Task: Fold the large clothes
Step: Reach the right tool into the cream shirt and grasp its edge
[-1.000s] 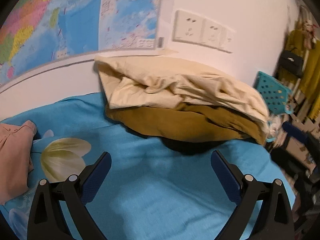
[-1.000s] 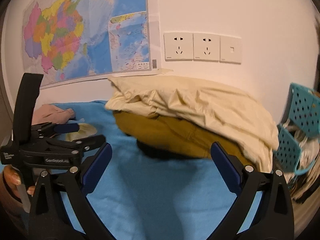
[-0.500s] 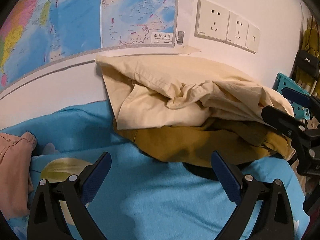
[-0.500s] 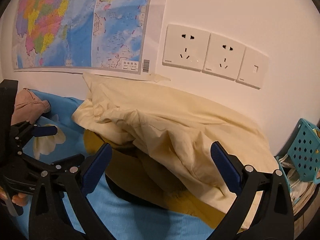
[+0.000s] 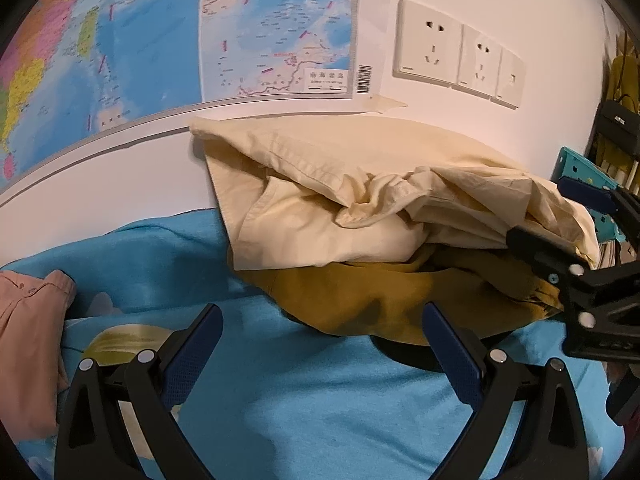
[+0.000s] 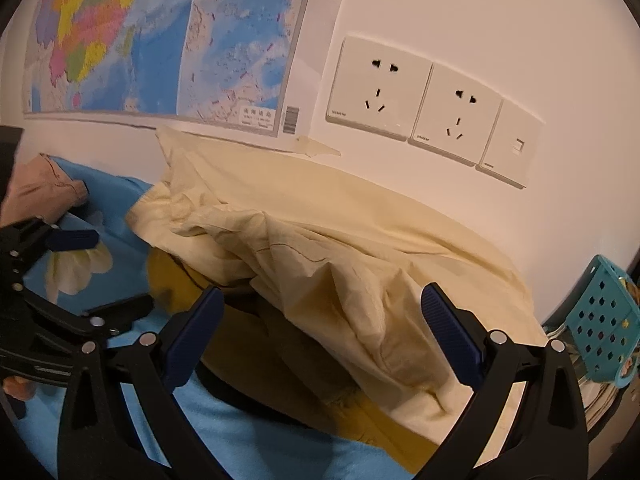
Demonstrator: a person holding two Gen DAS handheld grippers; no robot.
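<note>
Both the left gripper [image 5: 318, 340] and right gripper [image 6: 318, 322] are held with fingers released, empty, before the crumpled cream cotton garment [image 6: 360, 248] heaped against the white wall [image 6: 480, 12].

my left gripper [image 5: 320, 344] hangs wide open over the blue sheet [image 5: 320, 408], facing the cream garment [image 5: 340, 200] piled on the mustard one [image 5: 360, 296]

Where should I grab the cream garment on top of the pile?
Likely the cream garment by its loose hemmed corner lying against the wall at the left end. It sits free atop the mustard garment, so bring the open left gripper in from the left.
</note>
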